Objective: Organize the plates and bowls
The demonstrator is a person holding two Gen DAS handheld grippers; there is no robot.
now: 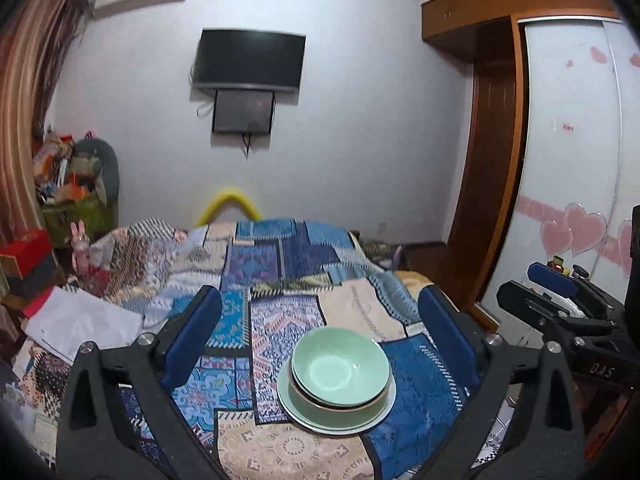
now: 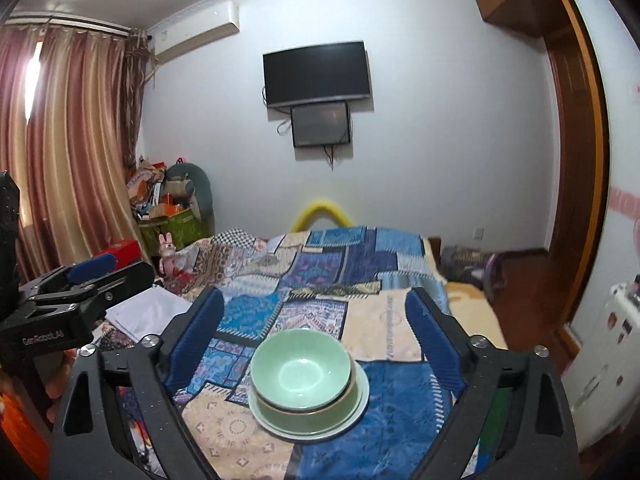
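A stack of dishes lies on the patchwork bedspread [image 1: 280, 312]: a pale green plate [image 1: 372, 424] at the bottom, a darker green bowl [image 1: 320, 410] with a brown rim on it, and a light green bowl [image 1: 340, 368] nested on top. My left gripper [image 1: 317, 300] hangs above the stack on its near side, open, with nothing between its blue pads. In the right wrist view the same top bowl [image 2: 302, 368], darker bowl [image 2: 304, 416] and plate [image 2: 360, 396] show below my right gripper [image 2: 314, 298]. It is also open and holds nothing.
White papers [image 1: 84, 320] lie on the bed's left side, with red boxes [image 1: 28, 256] beyond them. A cluttered pile [image 2: 168, 204] fills the far left corner by the curtain. A wardrobe [image 1: 568, 160] stands on the right. A television [image 1: 248, 60] hangs on the far wall.
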